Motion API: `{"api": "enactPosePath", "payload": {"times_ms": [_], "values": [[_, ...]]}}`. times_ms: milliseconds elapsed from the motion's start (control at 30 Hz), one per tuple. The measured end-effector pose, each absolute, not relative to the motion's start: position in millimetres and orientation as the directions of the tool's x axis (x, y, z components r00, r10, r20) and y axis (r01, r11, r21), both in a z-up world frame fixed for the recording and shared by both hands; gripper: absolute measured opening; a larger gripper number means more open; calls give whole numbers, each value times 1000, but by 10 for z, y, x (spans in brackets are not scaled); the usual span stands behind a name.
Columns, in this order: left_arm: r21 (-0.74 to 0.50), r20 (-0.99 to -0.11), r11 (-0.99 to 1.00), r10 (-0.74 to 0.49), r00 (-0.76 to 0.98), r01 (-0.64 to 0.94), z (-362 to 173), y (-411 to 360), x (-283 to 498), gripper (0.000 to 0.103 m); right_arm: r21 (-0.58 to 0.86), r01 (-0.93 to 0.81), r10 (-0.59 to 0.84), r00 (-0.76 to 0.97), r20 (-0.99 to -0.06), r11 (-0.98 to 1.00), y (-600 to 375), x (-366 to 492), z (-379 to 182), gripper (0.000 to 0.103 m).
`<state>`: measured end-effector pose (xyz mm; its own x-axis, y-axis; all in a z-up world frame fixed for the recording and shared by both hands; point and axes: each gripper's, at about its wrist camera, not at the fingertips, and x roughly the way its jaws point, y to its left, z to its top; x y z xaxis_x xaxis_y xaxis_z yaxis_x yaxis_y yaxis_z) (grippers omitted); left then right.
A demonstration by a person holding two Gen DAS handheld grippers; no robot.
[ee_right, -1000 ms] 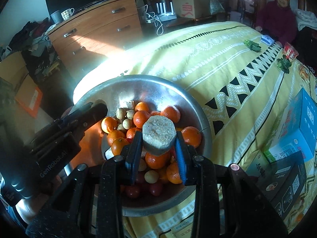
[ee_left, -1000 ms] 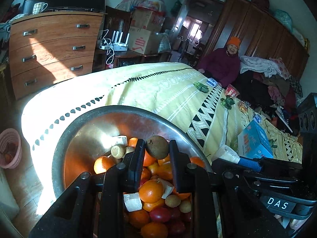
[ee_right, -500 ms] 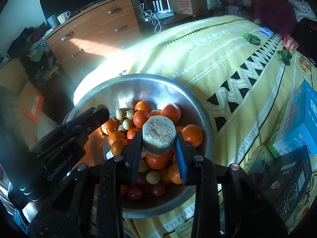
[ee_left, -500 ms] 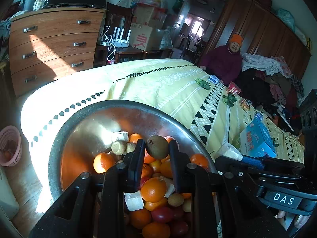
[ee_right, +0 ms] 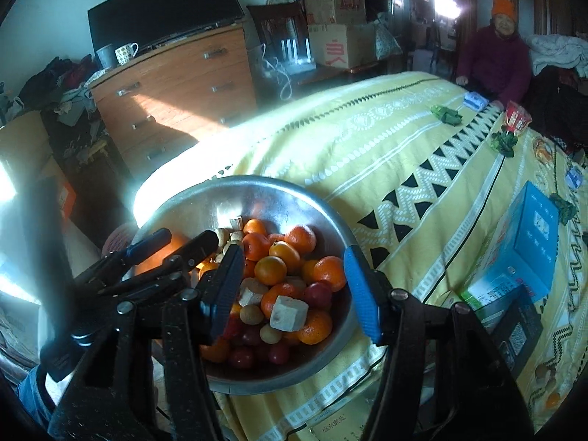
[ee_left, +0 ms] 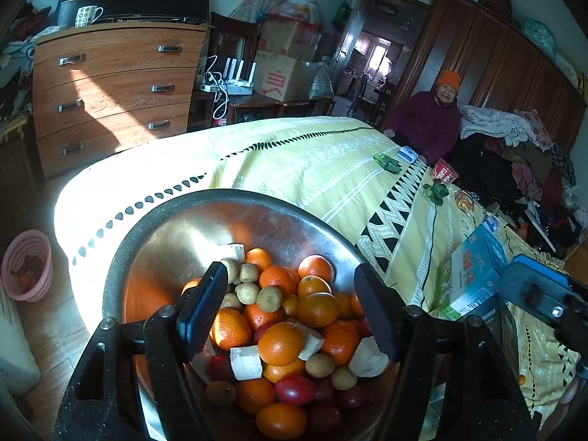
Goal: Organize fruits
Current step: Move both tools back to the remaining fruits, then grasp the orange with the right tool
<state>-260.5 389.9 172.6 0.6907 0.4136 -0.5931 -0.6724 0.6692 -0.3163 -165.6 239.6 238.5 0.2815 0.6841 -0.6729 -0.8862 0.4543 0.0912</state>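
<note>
Fruit (ee_left: 290, 330) heaped in bowl (ee_left: 154, 242) — just beyond both empty, parted claws.

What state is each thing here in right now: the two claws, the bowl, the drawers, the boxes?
Left gripper: jaws just opened, nothing held.
Right gripper: jaws just opened, nothing held.
Metal bowl: upright, heaped with fruit.
Dresser: drawers shut.
Blue box: closed, on the bedspread.

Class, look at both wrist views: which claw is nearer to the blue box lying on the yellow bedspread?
Right. The right claw hangs open over the bowl's side nearest the blue box. The left claw hangs open over the bowl's far side from it.
</note>
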Motion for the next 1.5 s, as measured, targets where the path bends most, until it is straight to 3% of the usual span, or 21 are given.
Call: {"api": "enactPosePath", "payload": {"times_ms": [133, 233, 500, 667, 833, 933, 1000, 1167, 1400, 1500], "values": [[-309, -545, 709, 414, 729, -634, 1955, 3611, -2584, 72, 55, -887, 730, 341, -592, 459, 1800, -1828, 2576, 62], [-295, -503, 767, 382, 775, -570, 2151, 3248, -2469, 72, 5, -858, 712, 423, -561, 514, 1244, -1868, 2546, 74], [-239, -430, 933, 145, 891, -267, 2475, 1863, -1949, 73, 15, -682, 526, 550, -649, 731, -156, -1512, 2063, 74], [-201, -474, 977, -32, 880, -72, 2355, 1000, -1594, 73, 75, -571, 451, 554, -700, 818, -793, -1369, 1751, 74], [-208, -576, 978, -143, 805, 25, 1943, 463, -1212, 73, 138, -468, 405, 539, -739, 873, -1340, -1225, 1409, 74], [-221, -635, 975, -165, 754, 27, 1640, 294, -956, 73, 147, -429, 380, 528, -760, 891, -1577, -1101, 1215, 73], [-233, -666, 972, -178, 724, 25, 1454, 220, -780, 73, 138, -416, 363, 528, -768, 899, -1687, -978, 1109, 66], [-236, -729, 972, -188, 658, 17, 1083, 88, -369, 59, 151, -356, 332, 529, -781, 922, -1945, -452, 881, 50], [-227, -753, 973, -196, 628, 31, 827, -36, 18, 55, 102, -322, 266, 522, -810, 941, -2011, 373, 597, 50], [-233, -759, 971, -214, 615, 50, 742, -98, 226, 47, 56, -343, 240, 519, -820, 937, -1923, 528, 509, 50]]}}
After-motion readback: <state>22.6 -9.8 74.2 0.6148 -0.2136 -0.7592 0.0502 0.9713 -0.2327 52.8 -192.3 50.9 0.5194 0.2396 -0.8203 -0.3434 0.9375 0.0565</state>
